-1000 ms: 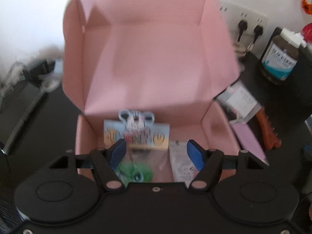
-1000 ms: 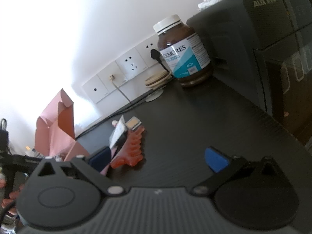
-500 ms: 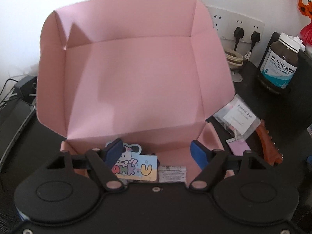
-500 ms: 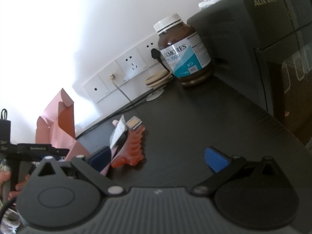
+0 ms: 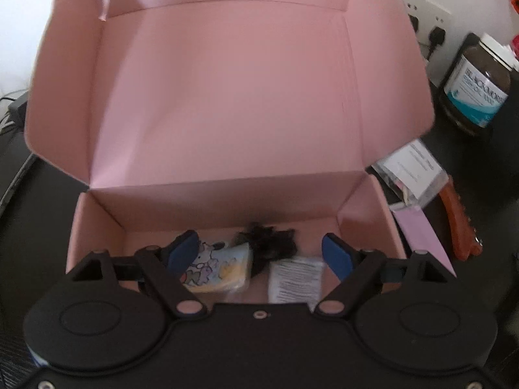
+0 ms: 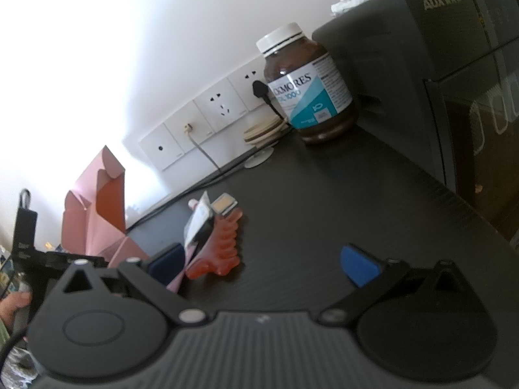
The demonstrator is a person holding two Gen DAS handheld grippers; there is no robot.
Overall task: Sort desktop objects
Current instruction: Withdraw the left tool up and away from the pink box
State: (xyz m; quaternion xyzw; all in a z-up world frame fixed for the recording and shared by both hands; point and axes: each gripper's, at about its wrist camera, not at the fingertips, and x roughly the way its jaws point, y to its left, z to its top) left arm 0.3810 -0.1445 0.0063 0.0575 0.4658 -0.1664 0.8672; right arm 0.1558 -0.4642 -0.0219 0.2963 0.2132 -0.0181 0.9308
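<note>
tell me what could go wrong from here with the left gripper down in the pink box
The left gripper has its jaws opening over the cartoon card, whose edge sits right by one blue pad; it could catch and lift back out. The pink box is light card with a tall open lid, so a nudge may shift it into the packet and orange hair claw beside it.

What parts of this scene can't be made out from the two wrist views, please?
- Pink box floor, left wrist view: near part hidden behind the left tongs, which are opening.
- White packet print: too blurred to read.
- Pink box, right wrist view: inside faces away.
- Bottle label: brand's first letters curve away.
</note>
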